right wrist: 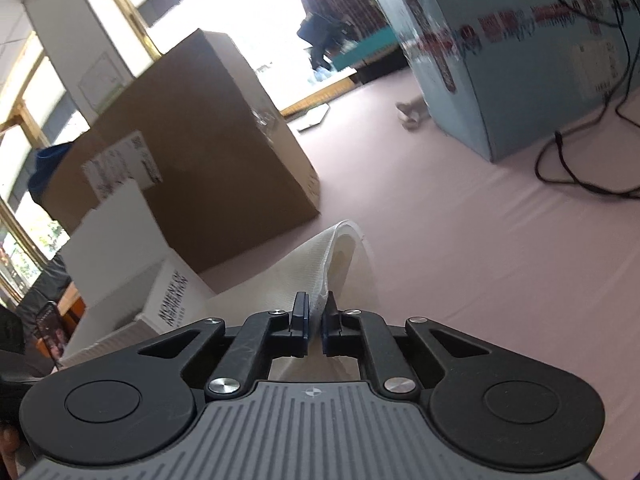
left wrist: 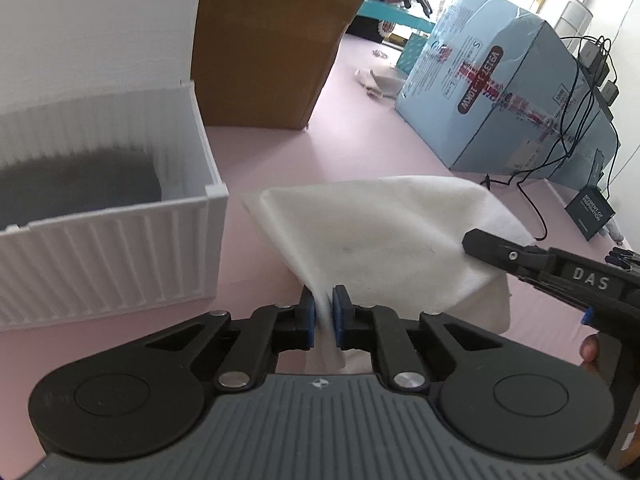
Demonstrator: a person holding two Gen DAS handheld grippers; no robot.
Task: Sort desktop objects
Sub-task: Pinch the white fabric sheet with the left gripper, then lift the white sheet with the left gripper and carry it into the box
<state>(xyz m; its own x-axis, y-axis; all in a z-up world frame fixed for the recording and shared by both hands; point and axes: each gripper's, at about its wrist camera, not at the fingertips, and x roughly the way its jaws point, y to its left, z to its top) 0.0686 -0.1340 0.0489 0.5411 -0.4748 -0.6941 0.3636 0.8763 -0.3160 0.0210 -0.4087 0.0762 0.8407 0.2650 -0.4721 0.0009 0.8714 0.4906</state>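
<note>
A white cloth [left wrist: 376, 236] is held up above the pink table between both grippers. My left gripper [left wrist: 324, 312] is shut on its near edge, the fabric pinched between the blue pads. My right gripper [left wrist: 476, 246] comes in from the right in the left wrist view, clamped on the cloth's right corner. In the right wrist view the right gripper [right wrist: 316, 320] is shut on a folded edge of the white cloth [right wrist: 320, 260], which bends up and away from the fingers.
A white ribbed storage box [left wrist: 120, 240] with a dark inside stands open at the left. Behind it is a brown cardboard box [left wrist: 264, 40]. A big light-blue carton [left wrist: 500, 92] with black cables [left wrist: 572, 120] is at the right. A small dark box [left wrist: 590, 212] stands far right.
</note>
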